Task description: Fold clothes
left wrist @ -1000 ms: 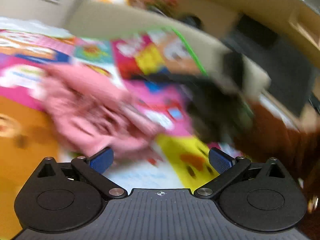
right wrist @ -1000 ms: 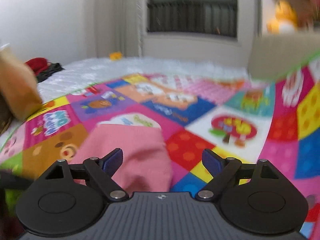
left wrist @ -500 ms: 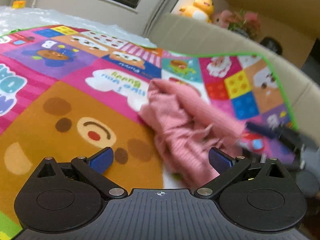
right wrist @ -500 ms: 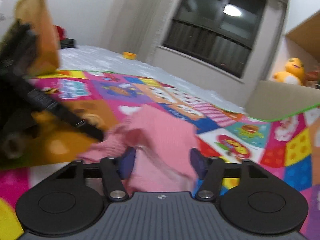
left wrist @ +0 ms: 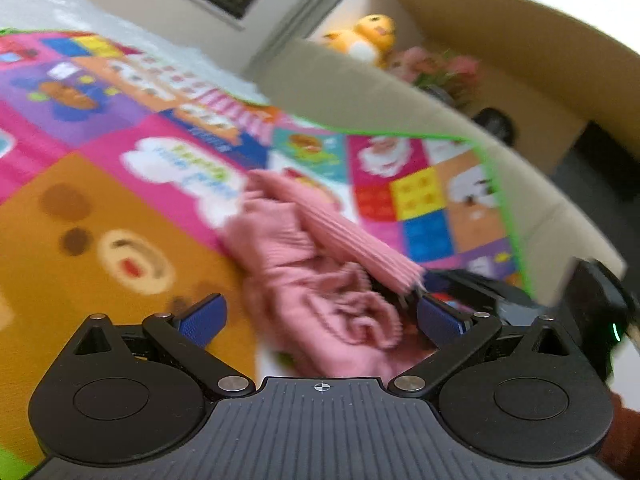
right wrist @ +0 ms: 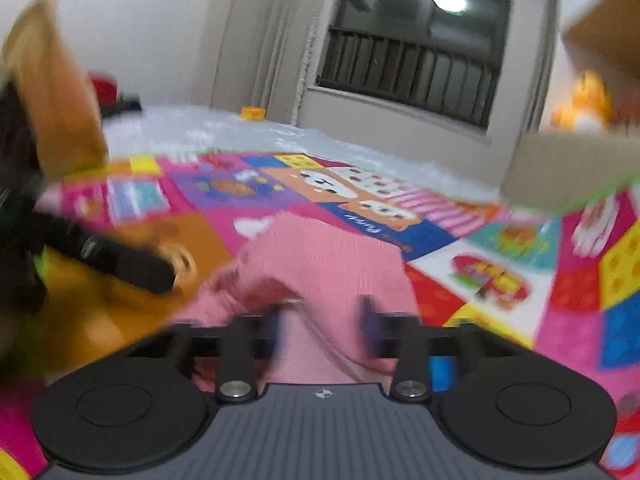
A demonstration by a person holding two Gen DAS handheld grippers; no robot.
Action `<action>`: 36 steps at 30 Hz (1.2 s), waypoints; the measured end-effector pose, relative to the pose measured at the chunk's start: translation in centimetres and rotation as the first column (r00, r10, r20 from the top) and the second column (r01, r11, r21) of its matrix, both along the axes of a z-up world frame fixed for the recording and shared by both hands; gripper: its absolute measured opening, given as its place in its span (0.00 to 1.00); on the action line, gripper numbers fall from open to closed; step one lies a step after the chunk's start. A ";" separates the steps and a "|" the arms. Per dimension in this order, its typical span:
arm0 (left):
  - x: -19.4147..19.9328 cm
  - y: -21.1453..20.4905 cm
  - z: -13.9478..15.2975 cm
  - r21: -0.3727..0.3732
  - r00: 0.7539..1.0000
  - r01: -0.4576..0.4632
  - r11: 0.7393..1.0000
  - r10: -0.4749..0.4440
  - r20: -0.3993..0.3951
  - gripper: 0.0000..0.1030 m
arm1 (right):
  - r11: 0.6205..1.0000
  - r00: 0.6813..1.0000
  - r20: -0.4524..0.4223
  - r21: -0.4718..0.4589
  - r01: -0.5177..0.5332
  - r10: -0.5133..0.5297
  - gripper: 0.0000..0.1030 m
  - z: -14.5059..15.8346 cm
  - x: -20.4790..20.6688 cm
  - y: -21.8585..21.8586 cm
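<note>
One garment: pink ribbed knit top [left wrist: 320, 280], crumpled in a heap on the play mat [left wrist: 100, 248]; seen in the right wrist view [right wrist: 328, 252] as a raised fold.
Position: middle of the mat, straddling the orange bear panel and the white cloud panel.
Handling (judged): light, soft, limp; stretches and bunches; no risk of breakage; ribbing should give the pads good purchase.
Grip points (judged): hem edge or sleeve cuff, one layer only, so the heap can be shaken flat.
Left gripper [left wrist: 320, 316]: fingers spread wide, nothing between them, hovering just at the near edge of the heap.
Right gripper [right wrist: 324, 320]: fingers drawn in around a fold of the knit; blur hides whether they actually pinch it.
Surface: padded mat, bright cartoon squares, green trim, one edge curled up [left wrist: 400, 100].
Room: barred window [right wrist: 408, 64], white wall, cardboard box [left wrist: 500, 52], yellow plush toy [left wrist: 364, 36], pink flowers [left wrist: 436, 68].
</note>
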State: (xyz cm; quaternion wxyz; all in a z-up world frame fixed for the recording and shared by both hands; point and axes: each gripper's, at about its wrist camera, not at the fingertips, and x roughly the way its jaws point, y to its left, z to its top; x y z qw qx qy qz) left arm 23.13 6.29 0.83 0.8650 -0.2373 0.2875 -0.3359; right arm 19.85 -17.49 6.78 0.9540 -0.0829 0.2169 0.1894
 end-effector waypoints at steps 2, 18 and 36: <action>0.1 -0.8 0.5 -0.021 0.999 0.032 0.999 -0.032 0.017 1.00 | 0.993 0.999 -0.041 0.118 0.015 -0.011 0.09 1.6 0.9 -1.5; -0.4 0.8 0.0 0.049 1.000 0.022 0.999 -0.022 0.009 0.97 | 0.991 0.988 -0.081 0.026 -0.132 0.134 0.13 -0.7 0.7 2.9; 2.5 -1.3 -1.7 0.192 0.997 -0.057 0.980 0.065 -0.036 0.98 | 0.975 0.990 -0.093 0.206 -0.088 0.109 0.81 2.4 -1.8 -4.5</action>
